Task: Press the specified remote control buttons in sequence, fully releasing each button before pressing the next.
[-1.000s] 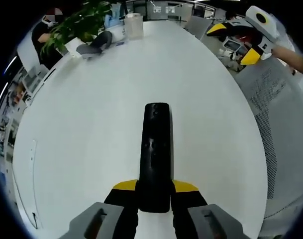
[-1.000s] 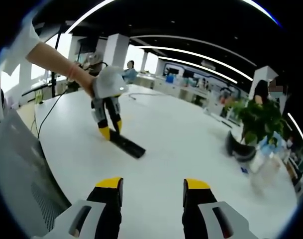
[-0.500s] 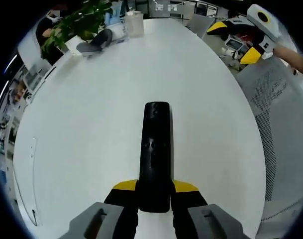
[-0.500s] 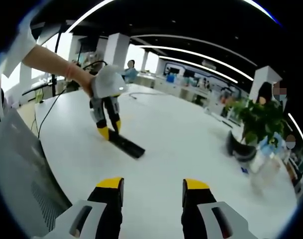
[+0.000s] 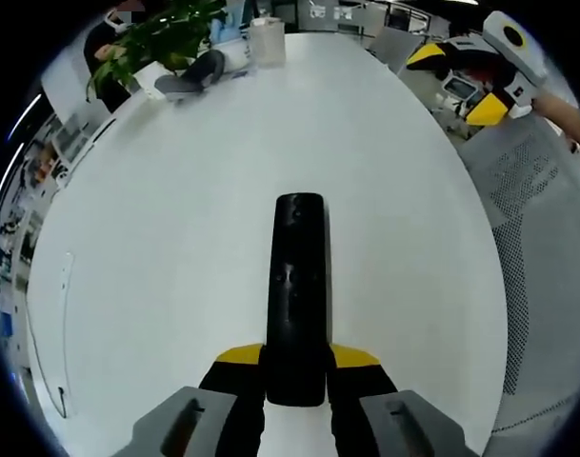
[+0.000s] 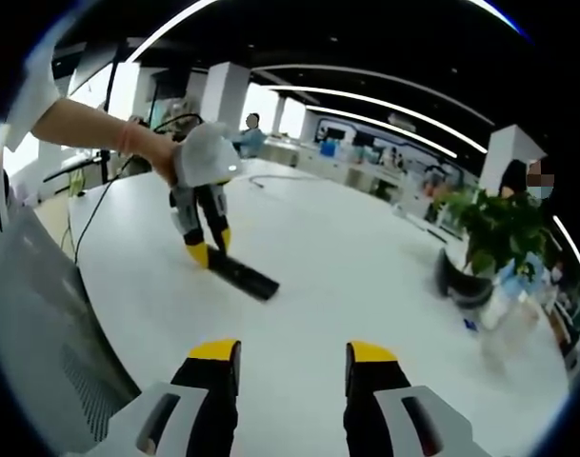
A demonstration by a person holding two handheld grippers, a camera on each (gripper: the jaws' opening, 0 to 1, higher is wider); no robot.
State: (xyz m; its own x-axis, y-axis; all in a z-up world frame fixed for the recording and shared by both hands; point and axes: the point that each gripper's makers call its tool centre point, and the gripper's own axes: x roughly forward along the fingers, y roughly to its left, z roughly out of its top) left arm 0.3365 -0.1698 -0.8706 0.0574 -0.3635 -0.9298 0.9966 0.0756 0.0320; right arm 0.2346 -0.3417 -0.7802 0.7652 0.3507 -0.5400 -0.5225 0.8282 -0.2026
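Left tool [image 5: 296, 367] pinches the near end of the one black remote control [image 5: 298, 286], lying flat on the white worktop [image 5: 156, 238]. Right tool [image 6: 282, 357] hangs spread, well apart and empty. To press cleanly: keep the remote pinned, close the right tips, come straight down on one button, then lift fully clear. Count: one remote, two tools.

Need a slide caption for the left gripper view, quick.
Left gripper clamps the near end of a black remote control lying on the white table; right gripper open.
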